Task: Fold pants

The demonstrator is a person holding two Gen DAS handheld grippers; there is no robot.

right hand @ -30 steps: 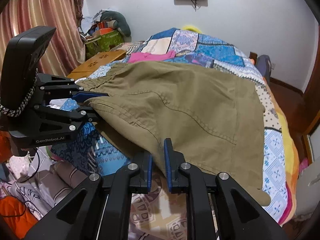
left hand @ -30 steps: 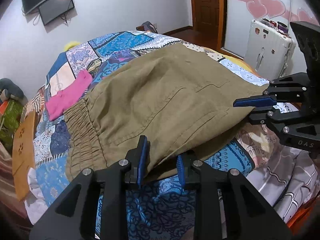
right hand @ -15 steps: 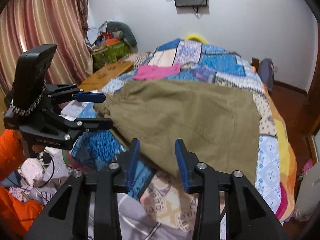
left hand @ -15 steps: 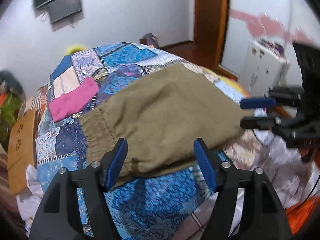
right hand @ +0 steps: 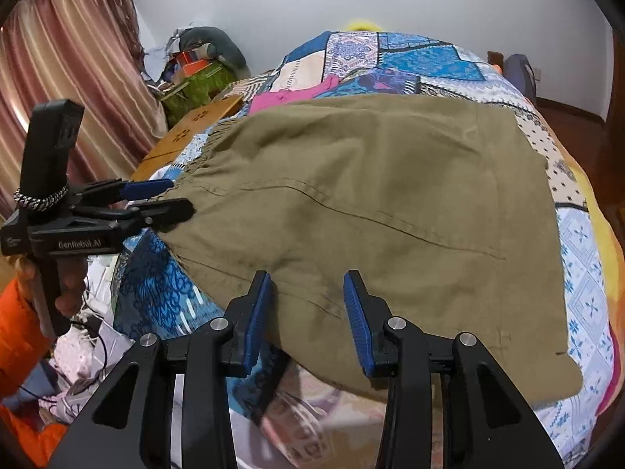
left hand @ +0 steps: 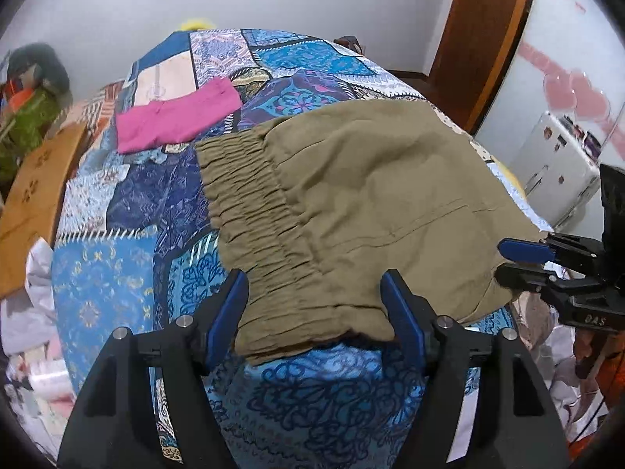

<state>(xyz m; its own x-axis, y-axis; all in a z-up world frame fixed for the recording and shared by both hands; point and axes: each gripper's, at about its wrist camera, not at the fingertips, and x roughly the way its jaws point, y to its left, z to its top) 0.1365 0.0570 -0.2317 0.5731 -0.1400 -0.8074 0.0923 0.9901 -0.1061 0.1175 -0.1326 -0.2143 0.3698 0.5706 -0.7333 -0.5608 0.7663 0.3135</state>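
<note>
Olive-khaki pants lie folded flat on a patchwork quilt on the bed, elastic waistband toward the left. They also show in the right wrist view. My left gripper is open, its jaws wide apart on either side of the waistband's near corner, holding nothing. My right gripper is open, its jaws straddling the near edge of the pants. Each gripper shows in the other's view: the right one and the left one.
A pink folded garment lies on the quilt beyond the waistband. A wooden tray table and clutter stand left of the bed. A white suitcase and a door stand at the right. Crumpled sheets hang off the near edge.
Both grippers opened and let go of the pants' near edge, which dropped flat on the quilt. Both then moved back in over that edge, jaws open.
</note>
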